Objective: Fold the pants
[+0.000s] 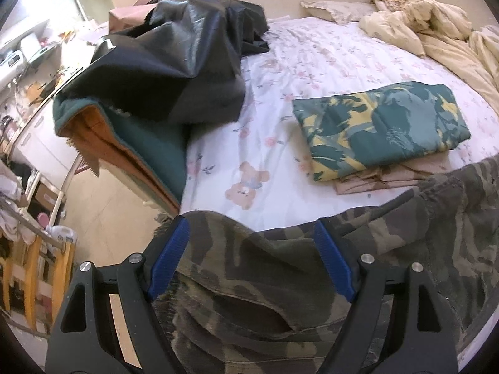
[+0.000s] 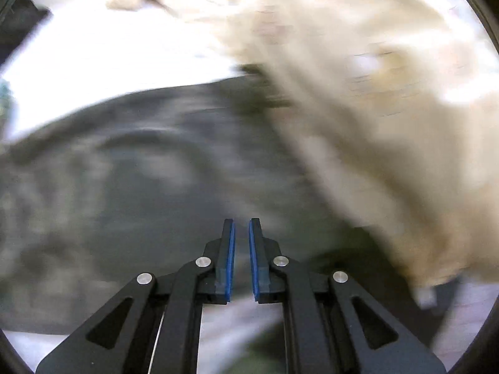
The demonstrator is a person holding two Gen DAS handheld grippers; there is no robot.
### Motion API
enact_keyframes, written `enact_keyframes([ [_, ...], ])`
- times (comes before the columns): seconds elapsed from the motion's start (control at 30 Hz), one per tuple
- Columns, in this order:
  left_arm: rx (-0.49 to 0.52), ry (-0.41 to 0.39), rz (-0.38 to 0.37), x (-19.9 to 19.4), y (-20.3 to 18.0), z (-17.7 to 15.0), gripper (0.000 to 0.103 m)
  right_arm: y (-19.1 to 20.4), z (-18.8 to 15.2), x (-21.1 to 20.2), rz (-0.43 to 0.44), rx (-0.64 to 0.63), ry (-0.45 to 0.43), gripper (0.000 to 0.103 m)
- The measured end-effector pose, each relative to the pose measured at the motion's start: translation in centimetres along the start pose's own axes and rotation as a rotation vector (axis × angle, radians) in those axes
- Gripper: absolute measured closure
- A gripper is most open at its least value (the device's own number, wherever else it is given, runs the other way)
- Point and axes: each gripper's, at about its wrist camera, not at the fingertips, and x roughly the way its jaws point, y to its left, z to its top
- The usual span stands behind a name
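Observation:
The camouflage pants (image 1: 249,280) lie along the near edge of the floral bed sheet (image 1: 280,62). My left gripper (image 1: 251,224) hangs over them with its blue pads (image 1: 171,258) set wide apart, and the cloth spreads beneath and between the fingers; no pinch shows. The right wrist view is blurred by motion. There the pants (image 2: 124,187) are a dark grey-green sheet below my right gripper (image 2: 241,220). Its blue pads (image 2: 230,258) stand almost together, with a thin gap and nothing between them.
A folded teal-and-yellow garment (image 1: 380,127) rests on a folded beige one (image 1: 389,177) at mid-bed. A black garment heap (image 1: 174,59) and a green-orange blanket (image 1: 140,143) lie at the bed's left edge. A cream duvet (image 1: 421,25) (image 2: 358,93) is bunched at the right.

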Motion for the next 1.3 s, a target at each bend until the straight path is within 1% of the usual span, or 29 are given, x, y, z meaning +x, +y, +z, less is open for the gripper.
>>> enact_keyframes([
  [0.03, -0.010, 0.003, 0.007, 0.0, 0.3, 0.0, 0.024, 0.9, -0.8, 0.8, 0.055, 0.008, 0.030, 0.094],
  [0.07, -0.031, 0.009, 0.012, -0.1, 1.0, 0.0, 0.024, 1.6, -1.4, 1.5, 0.071, 0.011, 0.057, 0.094],
  [0.1, -0.060, 0.012, 0.011, -0.5, 1.9, 0.2, 0.024, 2.4, -2.4, 2.2, 0.054, -0.004, 0.094, 0.094],
  [0.13, -0.091, 0.011, 0.006, -0.8, 2.8, 0.3, 0.024, 3.3, -3.1, 2.8, 0.020, -0.034, 0.124, 0.094],
  [0.17, -0.119, 0.012, 0.003, -1.1, 3.7, 0.4, 0.024, 3.7, -3.5, 2.9, -0.013, -0.065, 0.125, 0.094],
  [0.2, -0.155, 0.015, 0.001, -1.5, 4.9, 0.4, 0.024, 3.8, -3.9, 2.8, -0.079, -0.087, 0.111, 0.094],
  [0.23, -0.179, 0.024, 0.003, -1.7, 6.0, 0.3, 0.024, 3.6, -4.0, 2.5, -0.170, -0.092, 0.107, 0.094],
  [0.27, -0.200, 0.036, 0.010, -1.9, 6.9, 0.2, 0.024, 3.3, -4.2, 1.9, -0.241, -0.078, 0.102, 0.091],
  [0.3, -0.238, 0.049, 0.015, -2.3, 8.3, 0.0, 0.024, 3.2, -4.5, 1.1, -0.239, -0.057, 0.094, 0.090],
  [0.37, -0.304, 0.072, -0.013, -2.7, 10.7, -0.5, 0.024, 3.5, -4.8, -1.0, -0.121, -0.018, 0.063, 0.088],
  [0.4, -0.334, 0.089, -0.026, -2.7, 12.2, -0.9, 0.022, 4.3, -5.2, -2.4, -0.069, -0.022, 0.044, 0.088],
  [0.43, -0.342, 0.103, -0.027, -2.6, 13.0, -1.2, 0.018, 5.4, -5.8, -3.9, -0.042, -0.045, 0.020, 0.088],
  [0.5, -0.354, 0.160, -0.013, -1.6, 15.4, -2.8, 0.018, 7.6, -6.9, -6.4, 0.009, -0.095, -0.013, 0.083],
  [0.53, -0.358, 0.195, -0.007, -1.1, 16.3, -3.6, 0.018, 8.9, -7.7, -7.9, 0.058, -0.114, -0.031, 0.077],
  [0.57, -0.365, 0.236, -0.017, -0.5, 17.0, -4.4, 0.018, 10.4, -8.5, -8.9, 0.110, -0.122, -0.040, 0.066],
  [0.6, -0.373, 0.290, -0.064, 0.4, 17.8, -5.4, 0.018, 12.0, -9.0, -9.8, 0.160, -0.124, -0.044, 0.058],
  [0.63, -0.384, 0.331, -0.118, 1.0, 18.3, -6.2, 0.018, 13.3, -9.5, -10.5, 0.198, -0.125, -0.046, 0.044],
  [0.67, -0.396, 0.368, -0.172, 1.7, 18.7, -6.9, 0.018, 15.1, -10.5, -11.3, 0.257, -0.125, -0.044, 0.040],
  [0.7, -0.406, 0.415, -0.252, 2.5, 19.0, -7.6, 0.018, 16.9, -10.8, -11.4, 0.301, -0.125, -0.033, 0.040],
  [0.77, -0.413, 0.450, -0.348, 3.1, 19.2, -8.4, 0.018, 20.8, -12.6, -11.6, 0.393, -0.111, 0.001, 0.040],
  [0.8, -0.409, 0.455, -0.370, 3.3, 19.2, -8.7, 0.018, 22.3, -13.3, -11.8, 0.430, -0.099, 0.016, 0.040],
  [0.87, -0.395, 0.441, -0.412, 3.5, 19.0, -9.1, 0.018, 25.6, -15.2, -10.9, 0.505, -0.058, 0.056, 0.039],
  [0.93, -0.383, 0.451, -0.465, 4.3, 18.3, -9.6, 0.018, 28.1, -16.9, -9.9, 0.553, -0.011, 0.098, 0.038],
  [0.97, -0.382, 0.464, -0.491, 4.7, 18.0, -9.8, 0.018, 29.3, -17.7, -8.9, 0.582, 0.031, 0.127, 0.038],
  [1.0, -0.382, 0.482, -0.529, 5.1, 17.5, -10.1, 0.018, 30.5, -18.7, -7.9, 0.635, 0.100, 0.169, 0.038],
  [1.1, -0.363, 0.493, -0.632, 5.6, 16.0, -10.6, 0.018, 33.1, -20.8, -5.5, 0.734, 0.268, 0.225, 0.036],
  [1.17, -0.347, 0.489, -0.667, 5.9, 15.2, -11.0, 0.017, 34.8, -21.9, -4.8, 0.769, 0.319, 0.230, 0.030],
  [1.2, -0.327, 0.500, -0.675, 6.5, 14.4, -11.3, 0.016, 35.7, -22.4, -4.6, 0.777, 0.328, 0.236, 0.030],
  [1.3, -0.311, 0.517, -0.649, 8.2, 13.4, -12.5, 0.016, 37.9, -22.7, -4.4, 0.788, 0.309, 0.220, 0.029],
])
